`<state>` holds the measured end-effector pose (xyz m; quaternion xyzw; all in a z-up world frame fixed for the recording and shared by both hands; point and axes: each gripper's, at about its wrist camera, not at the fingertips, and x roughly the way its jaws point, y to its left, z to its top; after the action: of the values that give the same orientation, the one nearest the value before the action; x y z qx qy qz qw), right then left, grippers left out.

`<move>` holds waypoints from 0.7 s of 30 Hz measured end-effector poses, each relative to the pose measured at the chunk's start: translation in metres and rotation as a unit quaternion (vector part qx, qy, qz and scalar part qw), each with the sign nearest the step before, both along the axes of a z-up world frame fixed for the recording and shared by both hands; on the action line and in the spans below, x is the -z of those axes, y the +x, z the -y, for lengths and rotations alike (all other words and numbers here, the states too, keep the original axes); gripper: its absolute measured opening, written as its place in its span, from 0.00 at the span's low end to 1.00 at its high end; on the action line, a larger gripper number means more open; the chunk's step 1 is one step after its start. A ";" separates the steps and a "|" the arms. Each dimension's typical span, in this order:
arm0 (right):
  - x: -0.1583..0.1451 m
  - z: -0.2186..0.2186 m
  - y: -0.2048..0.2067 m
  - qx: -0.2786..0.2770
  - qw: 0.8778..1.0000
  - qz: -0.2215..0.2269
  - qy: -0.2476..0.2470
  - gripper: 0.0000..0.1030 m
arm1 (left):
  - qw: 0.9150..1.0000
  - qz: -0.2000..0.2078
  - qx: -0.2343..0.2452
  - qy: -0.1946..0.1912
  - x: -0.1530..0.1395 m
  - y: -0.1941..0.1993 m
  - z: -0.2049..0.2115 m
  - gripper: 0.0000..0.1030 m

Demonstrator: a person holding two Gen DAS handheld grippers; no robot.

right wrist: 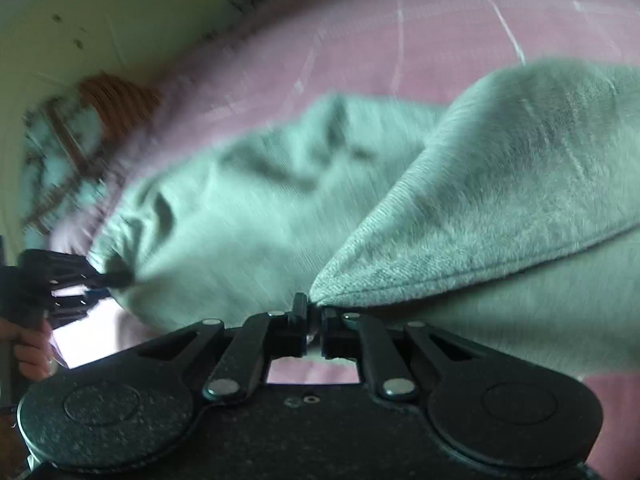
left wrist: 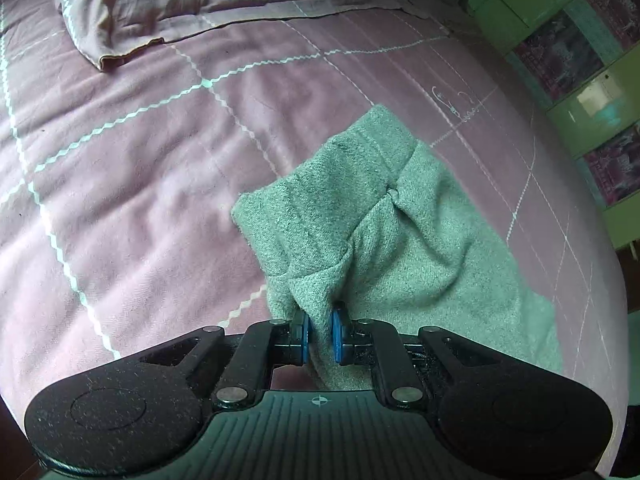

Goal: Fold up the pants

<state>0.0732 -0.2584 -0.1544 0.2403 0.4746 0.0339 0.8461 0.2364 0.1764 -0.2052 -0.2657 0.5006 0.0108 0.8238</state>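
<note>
Left tool (left wrist: 319,332) pinched tight on bunched fold of green pants (left wrist: 384,216). Right tool (right wrist: 314,320) clamped on corner of same pants (right wrist: 500,184), that flap lifted up. Rest of pants lay on pink checked bed (left wrist: 140,168), pillow (left wrist: 172,0) at far end. Right view pretty blurry.
</note>
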 end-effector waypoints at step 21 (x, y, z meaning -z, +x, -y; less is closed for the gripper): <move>-0.026 0.138 -0.045 0.148 0.989 0.000 -0.010 0.31 | 0.990 -0.009 0.135 0.035 -0.011 -0.046 0.154 0.13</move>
<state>0.0286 -0.3961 -0.1285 0.2994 0.4340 -0.0958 0.8442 0.1903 0.0222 -0.1945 -0.1669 0.5385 -0.0805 0.8220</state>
